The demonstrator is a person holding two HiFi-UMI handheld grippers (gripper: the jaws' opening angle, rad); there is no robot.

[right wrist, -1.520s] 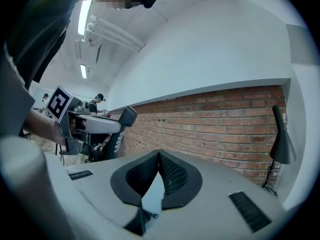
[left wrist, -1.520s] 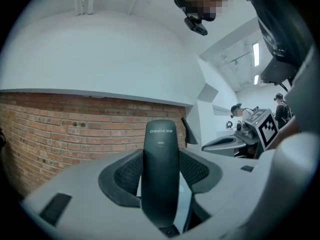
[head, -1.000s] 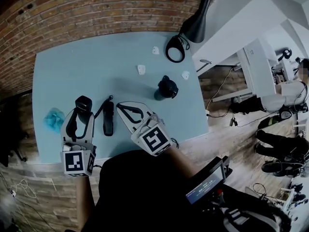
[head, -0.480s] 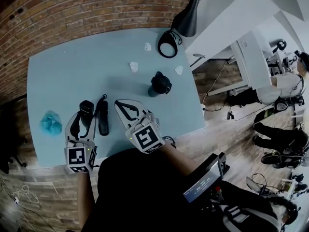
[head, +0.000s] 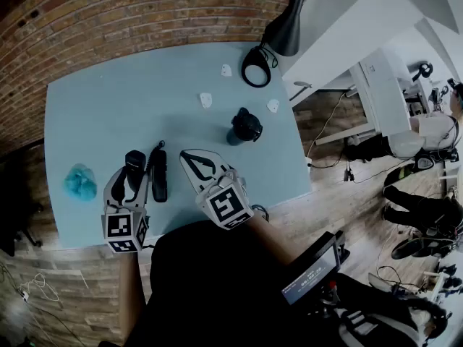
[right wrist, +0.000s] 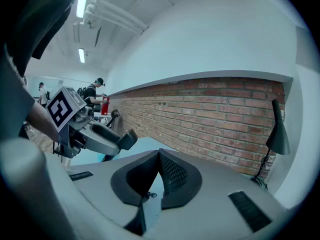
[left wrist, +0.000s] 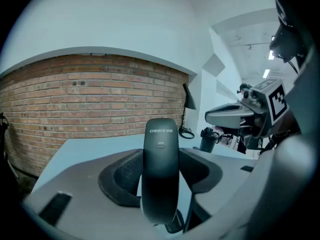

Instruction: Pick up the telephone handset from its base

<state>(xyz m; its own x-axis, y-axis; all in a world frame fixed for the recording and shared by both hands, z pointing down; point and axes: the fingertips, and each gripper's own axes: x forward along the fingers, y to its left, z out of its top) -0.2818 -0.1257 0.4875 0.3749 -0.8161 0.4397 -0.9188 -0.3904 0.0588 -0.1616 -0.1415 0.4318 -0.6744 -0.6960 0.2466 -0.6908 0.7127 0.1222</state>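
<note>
Printed in white across the top of the handset [left wrist: 160, 169]: "CHINO-E"; smaller mark beneath too small to read.

A pale blue counter [head: 108, 107] stands against a brick wall [head: 108, 20]. Directly on it lie a narrow black telephone base [head: 158, 177] near the front edge, a crumpled blue-green wad [head: 79, 181] at left, a dark cup [head: 246, 126], three small white pieces [head: 206, 100] and a black ring [head: 255, 65] at the far corner.

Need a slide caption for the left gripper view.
Left gripper shut on the black telephone handset, held upright over the blue table, brick wall behind, right gripper at right.
</note>
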